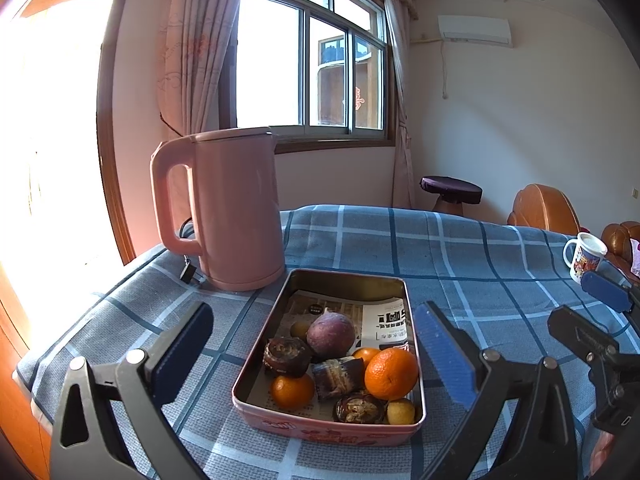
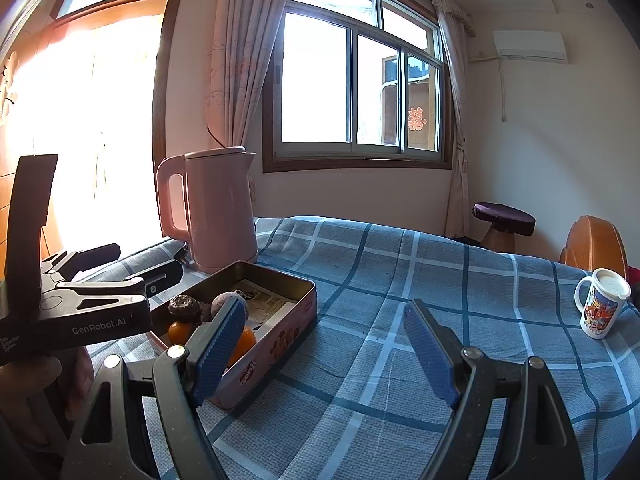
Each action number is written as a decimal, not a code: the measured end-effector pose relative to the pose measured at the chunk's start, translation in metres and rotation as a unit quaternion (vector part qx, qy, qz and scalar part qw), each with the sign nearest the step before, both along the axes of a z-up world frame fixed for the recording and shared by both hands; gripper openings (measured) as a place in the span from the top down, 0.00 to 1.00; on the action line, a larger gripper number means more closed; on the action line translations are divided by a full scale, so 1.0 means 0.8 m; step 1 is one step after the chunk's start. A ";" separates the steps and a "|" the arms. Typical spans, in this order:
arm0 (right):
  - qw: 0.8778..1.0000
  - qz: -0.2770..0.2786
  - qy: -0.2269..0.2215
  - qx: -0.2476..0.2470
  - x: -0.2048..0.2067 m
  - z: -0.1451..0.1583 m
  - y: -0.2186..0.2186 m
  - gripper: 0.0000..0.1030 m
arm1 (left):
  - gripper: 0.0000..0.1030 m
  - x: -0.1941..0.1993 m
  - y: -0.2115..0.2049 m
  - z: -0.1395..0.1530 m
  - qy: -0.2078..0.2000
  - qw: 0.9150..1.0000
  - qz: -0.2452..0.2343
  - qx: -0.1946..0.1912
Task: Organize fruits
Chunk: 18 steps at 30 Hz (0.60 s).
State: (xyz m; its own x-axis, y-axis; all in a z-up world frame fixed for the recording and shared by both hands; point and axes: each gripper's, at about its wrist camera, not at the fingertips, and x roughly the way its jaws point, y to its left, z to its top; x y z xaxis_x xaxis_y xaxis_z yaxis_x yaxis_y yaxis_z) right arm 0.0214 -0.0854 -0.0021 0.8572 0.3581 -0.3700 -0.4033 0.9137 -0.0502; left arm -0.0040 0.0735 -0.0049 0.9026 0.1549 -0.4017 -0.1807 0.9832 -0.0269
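Between the gaping left claw (image 1: 316, 348) pads sits the fruit tin (image 1: 332, 428)

A blue tablecloth (image 1: 460, 248) crossed by pale and dark check lines fills the lower frame. Centre left stands a plain pink kettle (image 1: 236, 208). Below it, a pink tin (image 1: 320, 430) (floral print on its side) holds orange tangerines (image 1: 391, 374) and a purple fruit (image 1: 331, 333).
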 end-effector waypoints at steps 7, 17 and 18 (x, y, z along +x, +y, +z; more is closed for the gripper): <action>1.000 -0.001 -0.001 -0.003 -0.001 -0.001 0.001 0.20 | 0.00 0.004 0.000 -0.001 0.007 1.000 -0.010 -0.012; 1.000 -0.001 0.001 -0.005 -0.001 -0.003 -0.002 0.20 | 0.00 0.005 -0.009 -0.002 0.015 1.000 -0.012 0.010; 1.000 -0.001 0.001 -0.005 -0.001 -0.003 -0.002 0.20 | 0.00 0.005 -0.010 -0.002 0.018 1.000 -0.014 0.011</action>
